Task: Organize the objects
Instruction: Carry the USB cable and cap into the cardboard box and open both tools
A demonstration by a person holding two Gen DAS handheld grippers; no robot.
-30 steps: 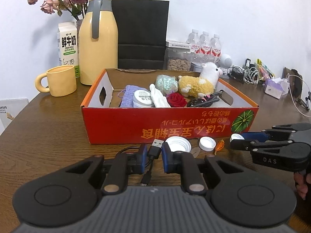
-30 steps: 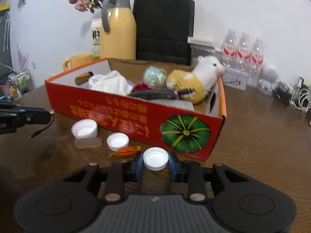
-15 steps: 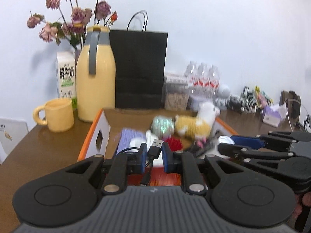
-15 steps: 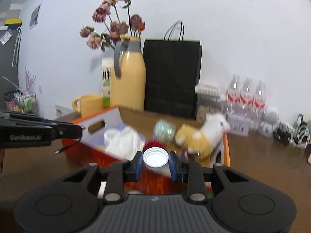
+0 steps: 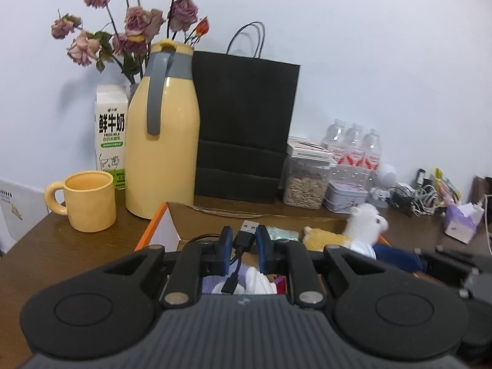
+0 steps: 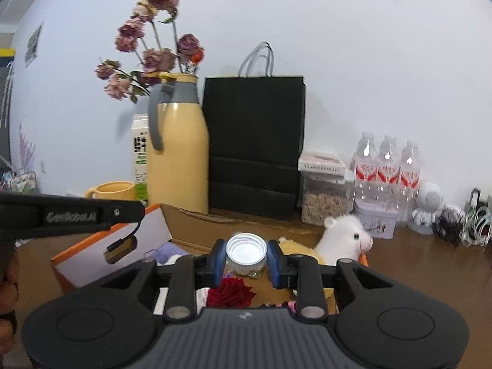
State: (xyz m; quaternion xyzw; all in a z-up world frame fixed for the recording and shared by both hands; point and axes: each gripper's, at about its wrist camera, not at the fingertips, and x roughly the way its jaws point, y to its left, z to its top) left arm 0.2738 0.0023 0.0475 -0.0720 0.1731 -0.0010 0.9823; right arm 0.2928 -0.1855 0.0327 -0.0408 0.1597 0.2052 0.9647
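Note:
My left gripper [image 5: 243,241] is shut on a black USB cable [image 5: 244,236]; its plug sticks up between the blue pads and the other end dangles below. It hangs over the open cardboard box [image 5: 160,221]. My right gripper [image 6: 246,253] is shut on a white bottle cap [image 6: 246,246], also above the box [image 6: 101,246]. In the right wrist view the left gripper [image 6: 135,212] reaches in from the left with the cable's end [image 6: 120,249] hanging from it. A plush alpaca [image 6: 344,240], a red rose [image 6: 229,292] and a purple pouch [image 6: 166,250] lie in the box.
Behind the box stand a yellow thermos jug [image 5: 163,141], a yellow mug [image 5: 89,200], a milk carton [image 5: 110,135], a black paper bag [image 5: 243,123], a seed jar [image 5: 306,181] and water bottles [image 5: 353,150]. Tangled cables [image 5: 421,196] and tissues [image 5: 461,221] lie at the right.
Both grippers have risen from table level in front of the box and moved forward over it, each keeping its load. The box's red front has dropped out of view.

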